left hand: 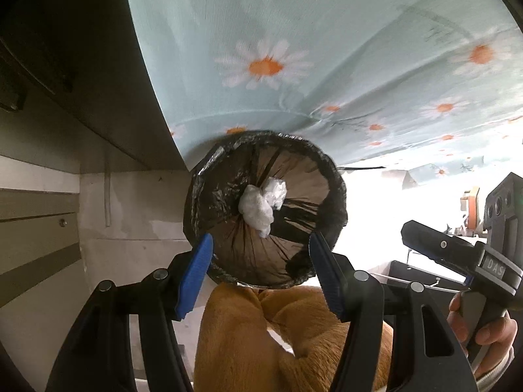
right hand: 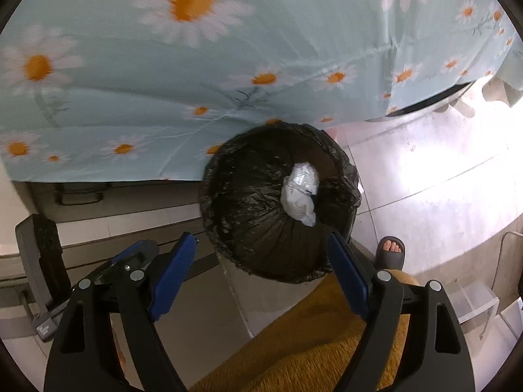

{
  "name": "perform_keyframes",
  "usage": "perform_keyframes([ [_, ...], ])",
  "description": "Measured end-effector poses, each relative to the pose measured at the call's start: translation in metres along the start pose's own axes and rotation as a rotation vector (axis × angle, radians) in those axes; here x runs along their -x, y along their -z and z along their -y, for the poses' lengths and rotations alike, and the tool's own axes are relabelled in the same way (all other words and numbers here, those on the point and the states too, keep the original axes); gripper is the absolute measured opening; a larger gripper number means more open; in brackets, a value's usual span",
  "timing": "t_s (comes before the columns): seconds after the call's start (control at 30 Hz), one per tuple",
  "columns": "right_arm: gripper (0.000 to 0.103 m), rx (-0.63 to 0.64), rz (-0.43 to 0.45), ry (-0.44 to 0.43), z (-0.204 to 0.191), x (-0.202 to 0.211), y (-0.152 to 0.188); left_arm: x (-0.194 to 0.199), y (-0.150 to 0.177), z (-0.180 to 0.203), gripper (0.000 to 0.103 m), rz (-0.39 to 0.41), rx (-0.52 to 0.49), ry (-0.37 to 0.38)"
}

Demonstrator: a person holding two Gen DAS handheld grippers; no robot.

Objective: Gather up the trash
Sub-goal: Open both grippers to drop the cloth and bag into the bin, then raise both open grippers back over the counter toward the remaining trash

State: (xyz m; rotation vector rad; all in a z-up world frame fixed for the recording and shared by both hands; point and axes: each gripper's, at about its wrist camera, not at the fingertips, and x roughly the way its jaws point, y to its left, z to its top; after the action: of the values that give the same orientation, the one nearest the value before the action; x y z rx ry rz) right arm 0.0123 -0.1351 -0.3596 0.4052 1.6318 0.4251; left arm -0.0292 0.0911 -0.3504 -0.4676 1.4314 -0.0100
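Observation:
A round bin point(left hand: 338, 196) lined with a black bag stands on the floor against the hanging tablecloth. Crumpled white trash point(left hand: 260, 207) lies at its bottom. My left gripper point(left hand: 261, 274) hovers above the bin's near rim, open, with nothing between its blue pads point(left hand: 196, 274). The right wrist view looks down on the same bin point(right hand: 228, 222) and white trash point(right hand: 300, 196). My right gripper point(right hand: 261, 274) is also open and empty over the near rim. The right gripper point(left hand: 421, 238), held by a hand, shows at the right of the left wrist view.
A light blue tablecloth point(left hand: 294, 49) with daisies hangs behind the bin. The person's knees in mustard trousers point(right hand: 310, 343) are just below the grippers, and a foot in a dark slipper point(right hand: 390, 251) rests right of the bin. A clear plastic box point(right hand: 474, 300) sits on the tiled floor.

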Motion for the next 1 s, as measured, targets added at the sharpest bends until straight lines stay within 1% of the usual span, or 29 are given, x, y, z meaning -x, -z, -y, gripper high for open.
perform_keyframes([
  [0.07, 0.082, 0.022, 0.024, -0.011, -0.009, 0.016, 0.001, 0.017, 0.000, 0.007, 0.059, 0.028, -0.025, 0.011],
  [0.17, 0.082, 0.056, 0.070, -0.020, -0.022, 0.045, 0.002, 0.040, 0.001, 0.019, 0.059, 0.083, -0.075, -0.005],
  [0.33, 0.082, 0.124, 0.153, -0.041, -0.044, 0.095, 0.007, 0.079, 0.001, 0.035, 0.060, 0.148, -0.127, -0.009],
  [0.37, 0.082, 0.140, 0.166, -0.038, -0.048, 0.103, 0.007, 0.090, 0.002, 0.040, 0.060, 0.170, -0.133, -0.005],
  [0.43, 0.082, 0.180, 0.209, -0.019, -0.056, 0.125, 0.008, 0.103, 0.001, 0.047, 0.060, 0.186, -0.149, -0.002],
  [0.57, 0.082, 0.243, 0.286, -0.020, -0.067, 0.164, 0.002, 0.131, -0.003, 0.063, 0.060, 0.226, -0.172, 0.005],
  [0.73, 0.082, 0.367, 0.412, 0.009, -0.078, 0.218, -0.021, 0.168, -0.017, 0.084, 0.060, 0.308, -0.185, -0.003],
  [0.83, 0.082, 0.438, 0.461, 0.018, -0.076, 0.241, -0.048, 0.189, -0.029, 0.096, 0.060, 0.352, -0.175, 0.003],
  [0.9, 0.082, 0.472, 0.474, 0.028, -0.077, 0.251, -0.064, 0.199, -0.037, 0.107, 0.060, 0.384, -0.177, -0.014],
  [1.0, 0.082, 0.537, 0.485, 0.027, -0.077, 0.264, -0.091, 0.212, -0.051, 0.122, 0.060, 0.421, -0.153, -0.023],
])
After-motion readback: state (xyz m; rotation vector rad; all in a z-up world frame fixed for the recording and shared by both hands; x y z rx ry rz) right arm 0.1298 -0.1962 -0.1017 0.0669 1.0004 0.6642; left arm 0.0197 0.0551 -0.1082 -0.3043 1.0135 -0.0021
